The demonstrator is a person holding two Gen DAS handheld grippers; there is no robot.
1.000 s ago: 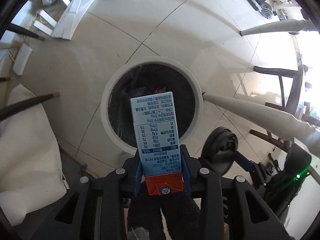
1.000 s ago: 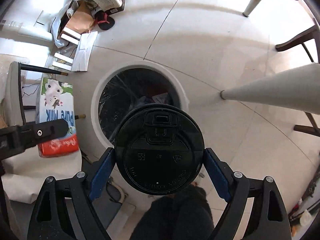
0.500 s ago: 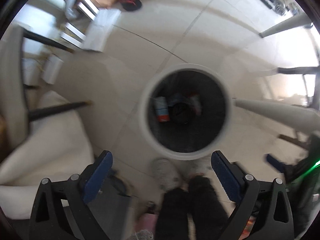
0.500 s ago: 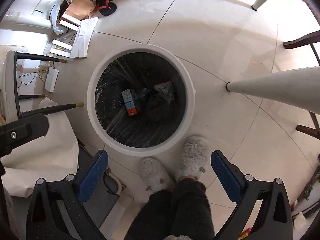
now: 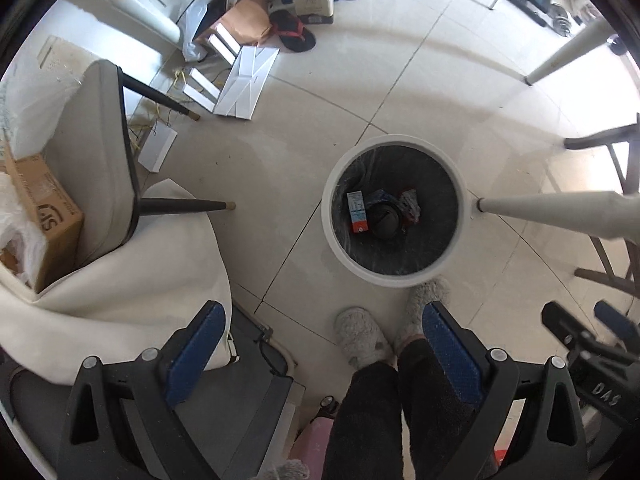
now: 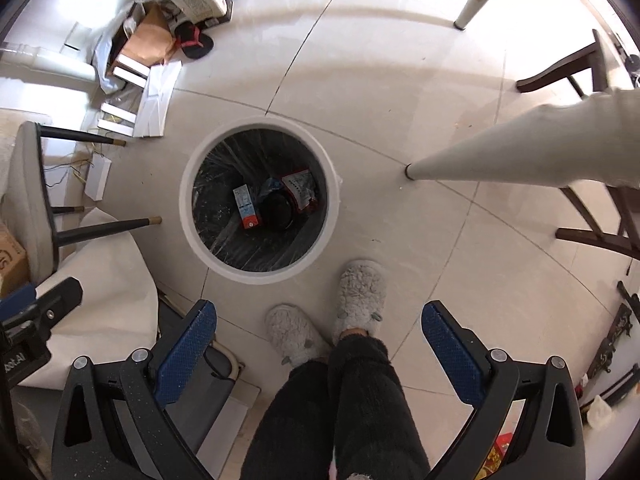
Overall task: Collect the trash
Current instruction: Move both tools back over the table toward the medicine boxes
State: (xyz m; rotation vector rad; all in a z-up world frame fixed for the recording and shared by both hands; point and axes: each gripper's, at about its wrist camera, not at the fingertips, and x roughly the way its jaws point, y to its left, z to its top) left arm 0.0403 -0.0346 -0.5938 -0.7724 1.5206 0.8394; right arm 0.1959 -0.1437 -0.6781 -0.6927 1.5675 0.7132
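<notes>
A white round trash bin (image 5: 332, 236) with a black liner stands on the tiled floor; it also shows in the right wrist view (image 6: 186, 208). Inside lie a blue and red milk carton (image 5: 357, 212) (image 6: 246, 206), a black cup lid (image 5: 385, 220) (image 6: 280, 212) and a red-edged wrapper (image 6: 301, 190). My left gripper (image 5: 320, 336) is open and empty, high above the floor, with the bin ahead to the right. My right gripper (image 6: 320, 336) is open and empty, high above the bin's near side.
The person's grey slippers (image 6: 360, 292) stand just in front of the bin. A chair with black legs (image 5: 100, 168) and a white cloth (image 5: 120, 280) are at left. White table legs (image 6: 512, 156) reach in from the right. Boxes and papers (image 5: 248, 80) lie far left.
Both grippers opened and dropped the milk carton and the black lid into the bin, then rose away from it. The left view swung left and is sharp again.
</notes>
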